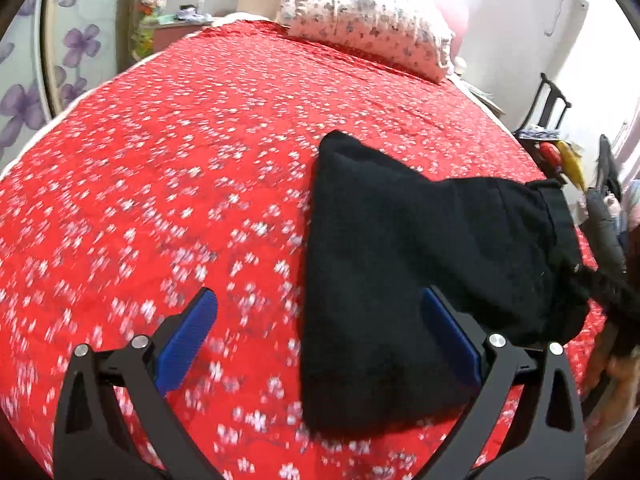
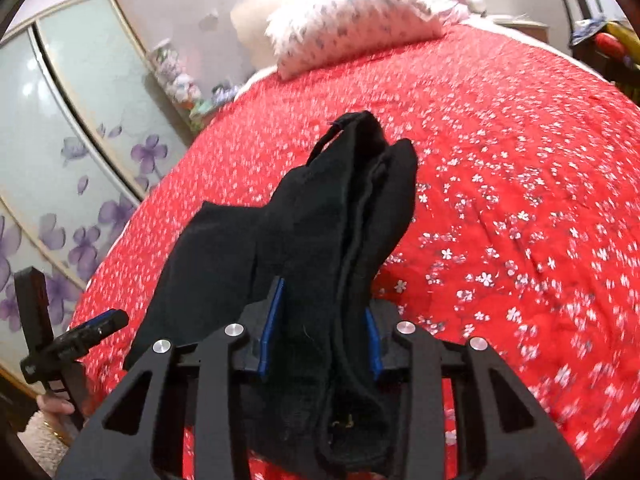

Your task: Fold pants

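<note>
Black pants [image 1: 400, 260] lie partly folded on the red flowered bedspread [image 1: 180, 180]. Their right end with the waistband is lifted off the bed. My left gripper [image 1: 320, 296] stands open over the bed; its right blue pad [image 1: 452, 336] hovers above the pants' left part, and nothing is between the pads. In the right wrist view my right gripper [image 2: 324, 300] is shut on a thick bundle of the pants [image 2: 320, 208], which rises between its blue pads and drapes away to the left. The left gripper's body [image 2: 60, 344] shows at that view's left edge, held by a hand.
A flowered pillow [image 1: 360, 28] lies at the head of the bed. Sliding wardrobe doors with purple flowers [image 2: 60, 140] run along the left side. A dark chair with clutter [image 1: 552, 136] stands past the bed's right edge. A small nightstand [image 1: 176, 32] sits by the far left corner.
</note>
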{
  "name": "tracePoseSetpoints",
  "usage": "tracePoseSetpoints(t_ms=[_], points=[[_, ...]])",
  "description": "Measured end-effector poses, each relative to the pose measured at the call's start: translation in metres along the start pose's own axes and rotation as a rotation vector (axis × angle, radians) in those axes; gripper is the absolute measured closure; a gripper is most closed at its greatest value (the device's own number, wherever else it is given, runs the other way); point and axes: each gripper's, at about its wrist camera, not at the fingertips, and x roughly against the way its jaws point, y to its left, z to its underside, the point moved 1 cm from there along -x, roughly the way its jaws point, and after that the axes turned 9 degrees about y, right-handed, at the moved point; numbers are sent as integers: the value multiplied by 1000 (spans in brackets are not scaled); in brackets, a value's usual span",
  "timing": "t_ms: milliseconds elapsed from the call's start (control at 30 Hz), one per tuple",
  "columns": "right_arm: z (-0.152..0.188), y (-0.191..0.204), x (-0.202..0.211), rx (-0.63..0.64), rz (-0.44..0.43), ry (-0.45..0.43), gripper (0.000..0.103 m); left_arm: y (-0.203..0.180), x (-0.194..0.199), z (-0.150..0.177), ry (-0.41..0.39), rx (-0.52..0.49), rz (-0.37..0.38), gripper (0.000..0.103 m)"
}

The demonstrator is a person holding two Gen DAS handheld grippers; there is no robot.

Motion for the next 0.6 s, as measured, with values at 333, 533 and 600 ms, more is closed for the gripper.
tracePoseSetpoints(t_ms=[333, 533, 600], points=[[2, -49, -21, -164, -193, -9, 67, 14, -63, -55, 268, 86, 232, 8], [3, -69, -30, -236, -255, 15, 66, 1, -84, -61, 320, 117, 347, 29], [3, -75, -35, -258, -242, 33, 60, -6, -85, -62, 313, 106, 340, 29]])
